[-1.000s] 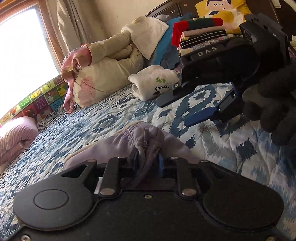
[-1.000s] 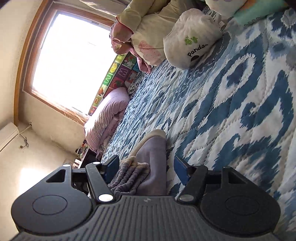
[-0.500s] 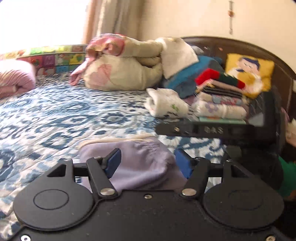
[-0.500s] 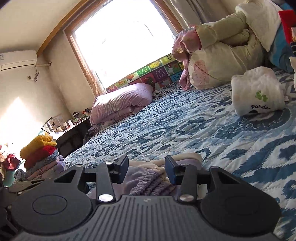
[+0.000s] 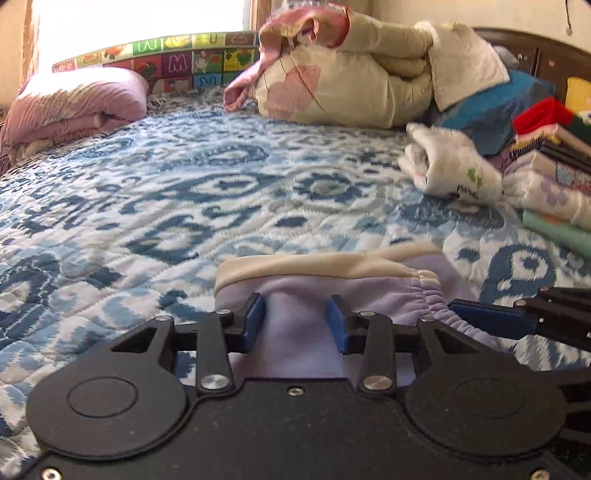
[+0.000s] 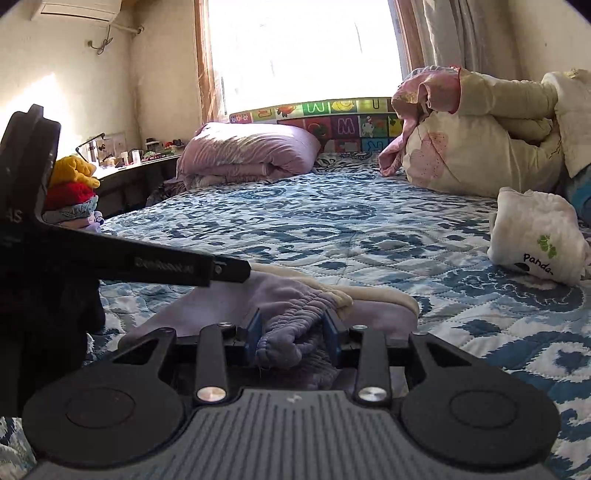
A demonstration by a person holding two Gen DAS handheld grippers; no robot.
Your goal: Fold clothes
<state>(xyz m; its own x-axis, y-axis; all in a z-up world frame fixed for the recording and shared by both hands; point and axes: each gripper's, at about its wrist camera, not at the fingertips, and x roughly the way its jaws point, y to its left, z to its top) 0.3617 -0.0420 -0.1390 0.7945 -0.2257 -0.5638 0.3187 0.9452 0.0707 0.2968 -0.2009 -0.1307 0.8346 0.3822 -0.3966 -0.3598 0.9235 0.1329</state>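
Bed (image 5: 184, 192): blue-patterned quilt, carries all.
Lilac garment (image 5: 332, 291): lies doubled over on the quilt, cream band at far edge.
Left gripper (image 5: 297, 323): fingers apart, straddling the cloth.
Right gripper (image 6: 291, 328): fingers apart about the gathered waistband.
Handling: press edges square, judged.

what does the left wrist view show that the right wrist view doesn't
Only the left wrist view: a stack of folded clothes at the right, by a dark headboard.
Only the right wrist view: a window, an air conditioner and a desk.
Both: the lavender garment on the blue quilt, and the white panda bundle.
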